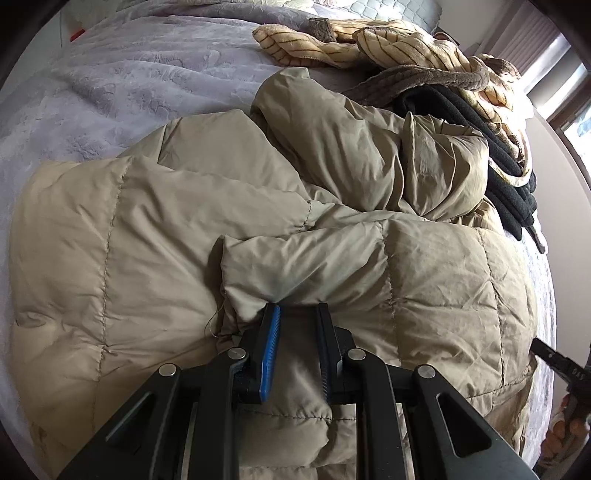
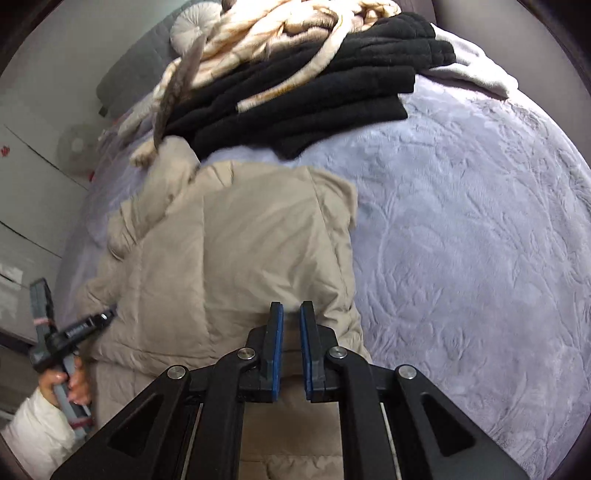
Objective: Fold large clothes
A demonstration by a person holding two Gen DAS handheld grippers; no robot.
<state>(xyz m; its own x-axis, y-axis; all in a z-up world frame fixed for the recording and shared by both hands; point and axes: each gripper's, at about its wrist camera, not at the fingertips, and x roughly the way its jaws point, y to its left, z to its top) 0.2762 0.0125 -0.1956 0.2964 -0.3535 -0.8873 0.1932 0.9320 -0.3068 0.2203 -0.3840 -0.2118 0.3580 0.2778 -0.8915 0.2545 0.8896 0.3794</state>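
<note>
A large beige quilted puffer coat (image 1: 236,206) lies spread on a lavender bed cover (image 1: 110,81), with a sleeve folded across its middle. My left gripper (image 1: 297,308) hovers over the coat, jaws apart with a fold of beige fabric at the fingertips; nothing is clamped. In the right wrist view the coat (image 2: 236,251) lies below my right gripper (image 2: 291,306), whose blue-padded jaws stand a narrow gap apart, empty, just above the coat's right edge. The left gripper (image 2: 107,315) shows at the coat's left side.
A folded black fleece (image 2: 317,88) and a cream striped plush blanket (image 2: 258,33) are piled at the far end of the bed. A grey headboard (image 2: 133,70) and a round pillow (image 2: 192,26) lie beyond. The lavender cover (image 2: 461,221) spreads to the right.
</note>
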